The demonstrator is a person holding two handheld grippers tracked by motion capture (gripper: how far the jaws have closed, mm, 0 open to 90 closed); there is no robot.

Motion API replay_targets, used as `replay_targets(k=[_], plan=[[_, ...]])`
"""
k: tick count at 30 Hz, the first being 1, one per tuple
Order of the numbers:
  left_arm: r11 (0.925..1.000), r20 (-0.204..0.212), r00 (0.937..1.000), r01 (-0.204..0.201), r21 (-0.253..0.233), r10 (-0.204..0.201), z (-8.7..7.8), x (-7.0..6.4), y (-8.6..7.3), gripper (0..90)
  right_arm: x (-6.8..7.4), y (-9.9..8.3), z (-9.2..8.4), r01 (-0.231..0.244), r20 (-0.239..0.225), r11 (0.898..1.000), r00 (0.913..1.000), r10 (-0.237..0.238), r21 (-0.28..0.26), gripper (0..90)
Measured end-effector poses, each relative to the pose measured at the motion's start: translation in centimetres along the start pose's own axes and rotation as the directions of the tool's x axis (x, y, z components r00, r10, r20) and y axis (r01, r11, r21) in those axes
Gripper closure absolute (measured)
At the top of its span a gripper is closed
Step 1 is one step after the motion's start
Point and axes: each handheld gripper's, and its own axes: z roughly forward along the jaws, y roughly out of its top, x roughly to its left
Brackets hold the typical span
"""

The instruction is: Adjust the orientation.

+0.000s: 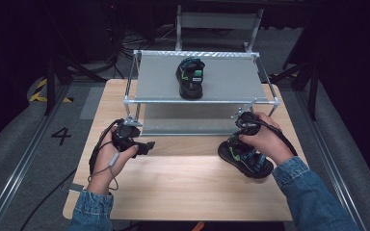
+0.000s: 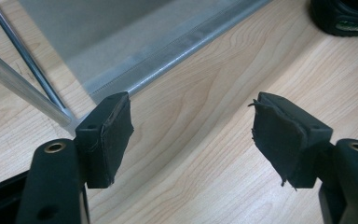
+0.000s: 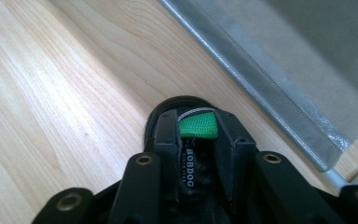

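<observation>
A black sandal with green trim (image 1: 244,159) lies on the wooden table (image 1: 183,187) at the right. My right gripper (image 1: 241,137) comes down on its heel end. In the right gripper view the jaws (image 3: 197,135) press from both sides on the sandal's heel strap (image 3: 189,175) with its green tab. The matching sandal (image 1: 191,77) stands on the top shelf of a metal rack (image 1: 197,101). My left gripper (image 1: 147,147) hovers over the table at the left, open with nothing between its pads (image 2: 191,135). The table sandal's edge (image 2: 345,18) is far off in that view.
The rack's lower grey shelf (image 1: 188,126) sits just behind both grippers, and its thin posts (image 2: 23,88) stand close to the left gripper. Bare wood stretches between the hands and toward the front edge. Dark floor surrounds the table.
</observation>
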Motion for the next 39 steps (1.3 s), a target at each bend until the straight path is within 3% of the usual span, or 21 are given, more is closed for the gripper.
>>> replay_targets(k=[3,9,14,21,29,31,34,37,39], plan=[[1.0,0.002,1.0,-0.002,0.0,0.002,0.0,0.1,0.0,29.1,0.4,0.2,-0.2,0.007,0.012,1.0,0.9999,-0.007,0.016,75.9],[1.0,0.004,1.0,-0.007,0.004,0.007,0.0,0.2,-0.1,29.0,2.0,-0.4,-2.0,0.036,-0.007,0.999,0.9993,-0.035,0.027,81.5],[1.0,0.006,1.0,-0.001,0.002,0.001,0.2,0.0,0.0,29.0,4.1,-2.1,-3.9,0.043,-0.074,0.999,0.9964,-0.041,0.026,81.9],[0.9998,0.015,0.9998,-0.01,0.017,0.01,0.5,-0.2,0.0,29.0,6.9,-5.0,-5.3,0.062,-0.118,0.997,0.9915,-0.056,0.05,80.8],[0.9994,0.023,0.9996,-0.018,0.029,0.018,1.2,-0.6,-0.1,29.4,8.4,-8.1,-5.4,0.015,-0.176,0.996,0.9844,0.001,0.091,77.5],[0.9992,0.025,0.9995,-0.018,0.034,0.018,1.3,-0.6,-0.2,29.4,8.6,-8.5,-5.2,0.009,-0.185,0.997,0.9828,0.005,0.073,71.4],[0.999,0.024,0.9995,-0.021,0.038,0.02,1.2,-0.6,-0.3,29.4,8.9,-8.6,-5.7,-0.015,-0.171,1.0,0.9852,0.013,-0.01,60.8],[0.9993,0.028,0.9996,-0.011,0.036,0.01,1.3,-0.4,-0.3,29.4,8.4,-8.6,-6.3,-0.041,-0.125,0.997,0.9917,0.032,-0.072,53.4],[0.9992,0.026,0.9995,-0.016,0.037,0.015,1.4,-0.4,-0.3,29.4,7.8,-8.8,-6.4,-0.065,-0.075,0.994,0.9955,0.058,-0.086,50.1]])
